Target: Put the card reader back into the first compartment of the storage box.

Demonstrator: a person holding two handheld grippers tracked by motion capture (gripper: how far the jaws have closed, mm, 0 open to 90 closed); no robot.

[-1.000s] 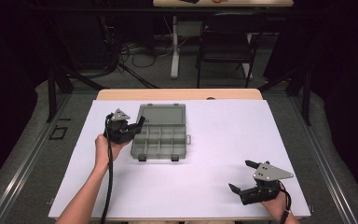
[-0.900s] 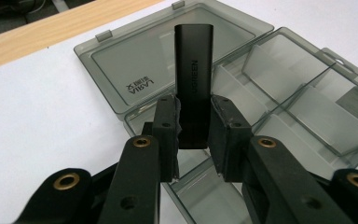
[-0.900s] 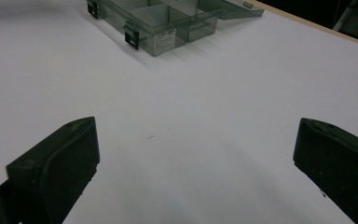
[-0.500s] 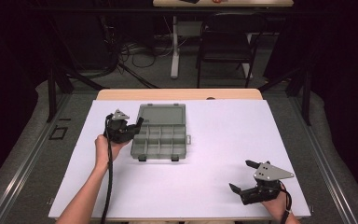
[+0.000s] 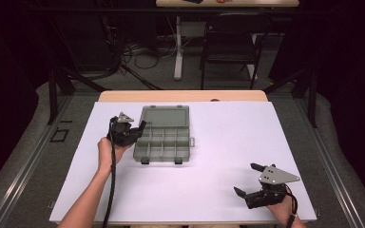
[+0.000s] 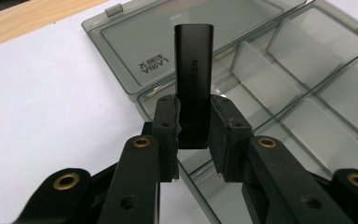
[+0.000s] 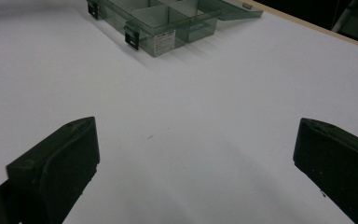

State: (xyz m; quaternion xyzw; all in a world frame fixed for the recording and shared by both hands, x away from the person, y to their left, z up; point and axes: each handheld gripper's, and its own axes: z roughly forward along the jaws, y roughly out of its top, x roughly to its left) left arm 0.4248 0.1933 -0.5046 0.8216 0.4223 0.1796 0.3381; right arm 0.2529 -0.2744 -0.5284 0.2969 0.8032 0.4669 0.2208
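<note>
- Left gripper (image 6: 193, 135): jaws pinch a slim black rectangular plastic stick with printed lettering (image 6: 194, 79), gripped at its lower end so most of its length sticks out past the fingertips, probably so the free end can go in first.
- Stick hangs over the near-left edge of the open smoky-grey translucent plastic compartment box (image 5: 164, 137); not touching any divider that I can see.
- Box lid (image 6: 168, 42) lies flat, hinged back away from the person, so all the cells are open from above; cells look empty.
- Likely step: lowering stick into a left-side cell.
- Right gripper (image 5: 253, 184): jaws spread wide, holding nothing, parked on the white table sheet (image 5: 228, 137) near the front right corner, well apart from the box, out of the way.
</note>
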